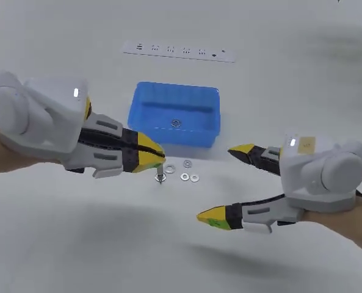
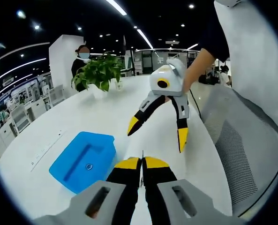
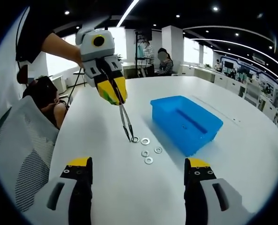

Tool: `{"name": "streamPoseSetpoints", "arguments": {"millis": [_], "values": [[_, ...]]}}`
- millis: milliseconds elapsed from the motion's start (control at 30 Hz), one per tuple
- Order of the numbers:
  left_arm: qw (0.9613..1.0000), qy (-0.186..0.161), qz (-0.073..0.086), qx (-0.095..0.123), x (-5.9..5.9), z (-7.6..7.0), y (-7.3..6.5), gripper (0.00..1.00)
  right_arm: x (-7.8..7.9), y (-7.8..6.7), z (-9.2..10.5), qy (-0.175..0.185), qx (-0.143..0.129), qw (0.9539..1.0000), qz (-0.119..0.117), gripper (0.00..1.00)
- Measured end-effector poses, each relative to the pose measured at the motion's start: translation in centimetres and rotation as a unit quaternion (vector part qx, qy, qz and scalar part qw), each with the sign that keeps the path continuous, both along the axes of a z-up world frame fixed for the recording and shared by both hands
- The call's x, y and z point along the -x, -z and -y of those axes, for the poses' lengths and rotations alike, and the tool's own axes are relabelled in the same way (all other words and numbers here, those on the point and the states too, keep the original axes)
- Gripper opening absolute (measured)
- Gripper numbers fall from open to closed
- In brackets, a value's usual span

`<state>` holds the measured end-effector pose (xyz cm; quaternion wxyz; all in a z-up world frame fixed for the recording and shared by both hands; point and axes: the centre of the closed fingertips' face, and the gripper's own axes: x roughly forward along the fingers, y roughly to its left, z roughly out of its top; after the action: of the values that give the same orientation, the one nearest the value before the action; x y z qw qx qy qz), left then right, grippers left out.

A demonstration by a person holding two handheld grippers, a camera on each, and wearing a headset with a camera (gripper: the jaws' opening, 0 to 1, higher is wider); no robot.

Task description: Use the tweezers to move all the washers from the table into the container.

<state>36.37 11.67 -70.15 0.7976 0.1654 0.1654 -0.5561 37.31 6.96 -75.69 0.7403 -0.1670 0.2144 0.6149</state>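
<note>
Tweezers [image 3: 125, 123], slim and metallic, tips perhaps on flat round washer [image 3: 135, 139].

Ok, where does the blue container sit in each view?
Head view: container at centre, just above the loose washers.
Left gripper view: lower left, on the white table.
Right gripper view: right of centre, past the tweezers.
Shared landmark: the single washer lying inside it.

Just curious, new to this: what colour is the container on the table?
Blue. The blue rectangular plastic container shows best in the head view.
</note>
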Motion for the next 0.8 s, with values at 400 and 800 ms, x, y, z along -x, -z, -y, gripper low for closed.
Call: {"name": "streamPoseSetpoints", "arguments": {"millis": [400,800], "values": [[0.9999,0.001,-0.002,0.012,0.2,0.1,0.3,0.06,0.3,0.4,-4.6,-0.070,0.002,0.9975,-0.001,0.60],[0.9998,-0.004,-0.013,0.017,-0.3,0.1,0.4,0.06,-0.2,0.6,-7.1,-0.105,0.013,0.9943,-0.005,0.31]]}}
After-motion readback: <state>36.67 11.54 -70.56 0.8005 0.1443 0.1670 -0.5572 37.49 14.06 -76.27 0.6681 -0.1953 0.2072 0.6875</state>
